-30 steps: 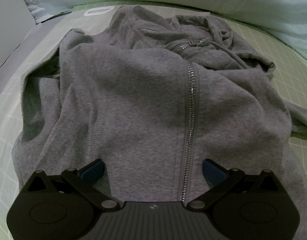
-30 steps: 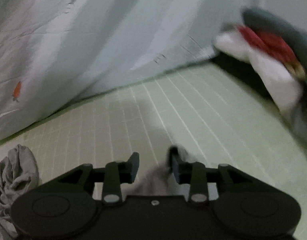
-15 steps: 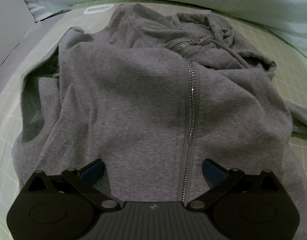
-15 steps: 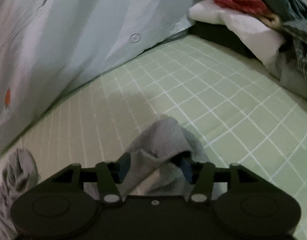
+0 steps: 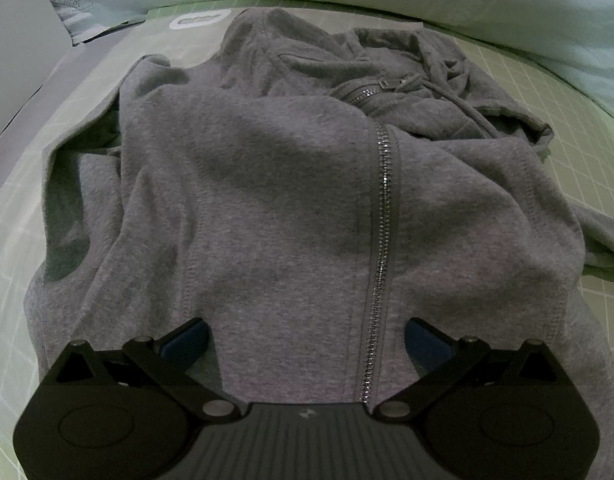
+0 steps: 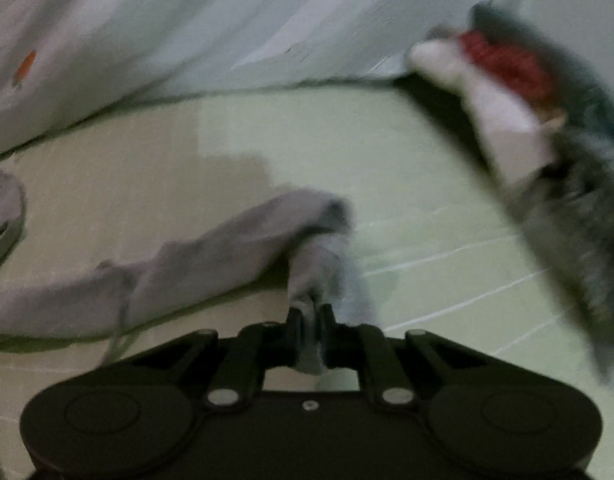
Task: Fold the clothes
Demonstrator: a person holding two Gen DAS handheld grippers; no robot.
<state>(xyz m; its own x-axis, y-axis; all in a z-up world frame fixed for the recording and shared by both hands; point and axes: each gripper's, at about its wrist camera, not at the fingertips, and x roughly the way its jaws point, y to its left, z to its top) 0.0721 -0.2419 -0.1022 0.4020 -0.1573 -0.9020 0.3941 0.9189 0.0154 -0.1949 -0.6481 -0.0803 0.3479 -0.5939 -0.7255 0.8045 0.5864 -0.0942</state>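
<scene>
Hoodie (image 5: 291, 208) lies unlabelled under spread left fingers (image 5: 187, 342); right fingers (image 6: 294, 328), just closed, pinch its sleeve (image 6: 235, 240).

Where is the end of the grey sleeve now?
In the right wrist view, the sleeve end sits low in the centre, pinched in the right claw, above the green checked mat.

My two grippers: matte black, twin-disc housings.
Left gripper (image 5: 307, 340) has blue pads (image 5: 185, 344), ribbed centre plate; right gripper (image 6: 309, 328) shows silver pivot screws.

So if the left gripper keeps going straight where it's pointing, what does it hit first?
Most likely the grey zip hoodie: the left gripper, jaws open, points down at its front panel, beside the zipper.
</scene>
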